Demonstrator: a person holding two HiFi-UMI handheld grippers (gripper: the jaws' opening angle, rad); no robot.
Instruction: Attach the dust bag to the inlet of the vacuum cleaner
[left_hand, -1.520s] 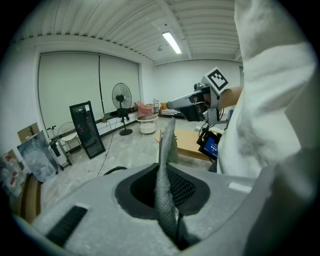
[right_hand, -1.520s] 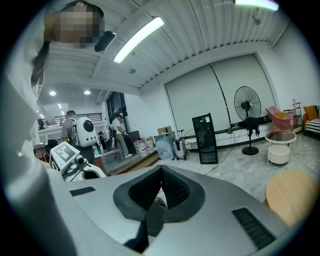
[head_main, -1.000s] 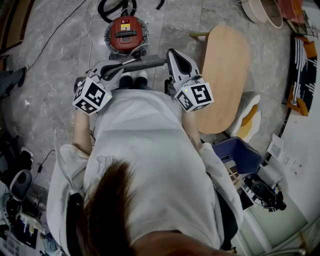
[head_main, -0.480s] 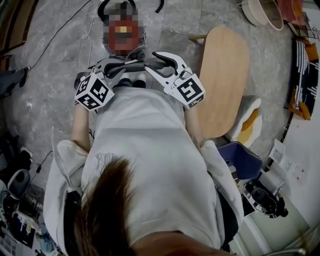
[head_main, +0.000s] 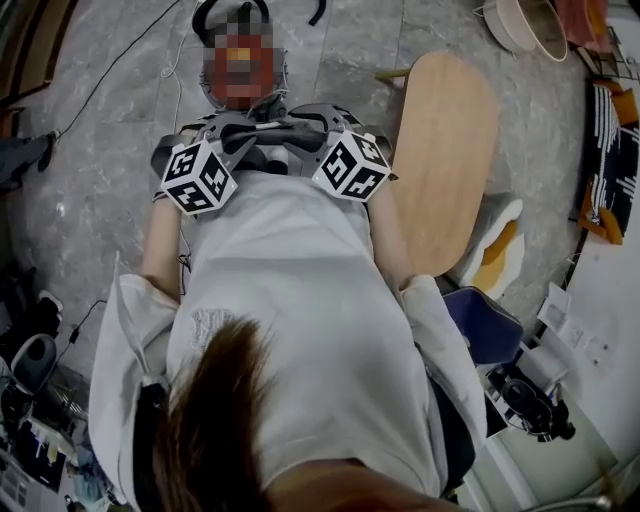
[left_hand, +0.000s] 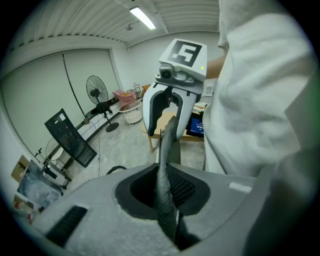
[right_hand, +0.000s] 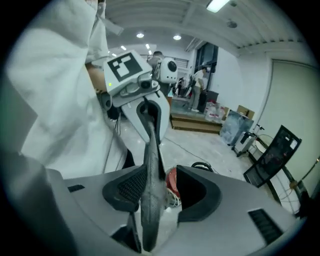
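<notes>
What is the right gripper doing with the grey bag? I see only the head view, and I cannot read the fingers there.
Observer: Its own view shows the right gripper with fingers apart. They have just been opening, and the bag stands between them with a gap beside it.
Operator: Does the left gripper hold it?
Observer: Yes, the left gripper view shows the left gripper with fingers closed on the bag.
Operator: And the vacuum cleaner?
Observer: The vacuum cleaner shows red through that gap, beyond the bag.

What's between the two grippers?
Head view: the grey dust bag, stretched from left gripper to right gripper, whose fingers have just been opening around it.
</notes>
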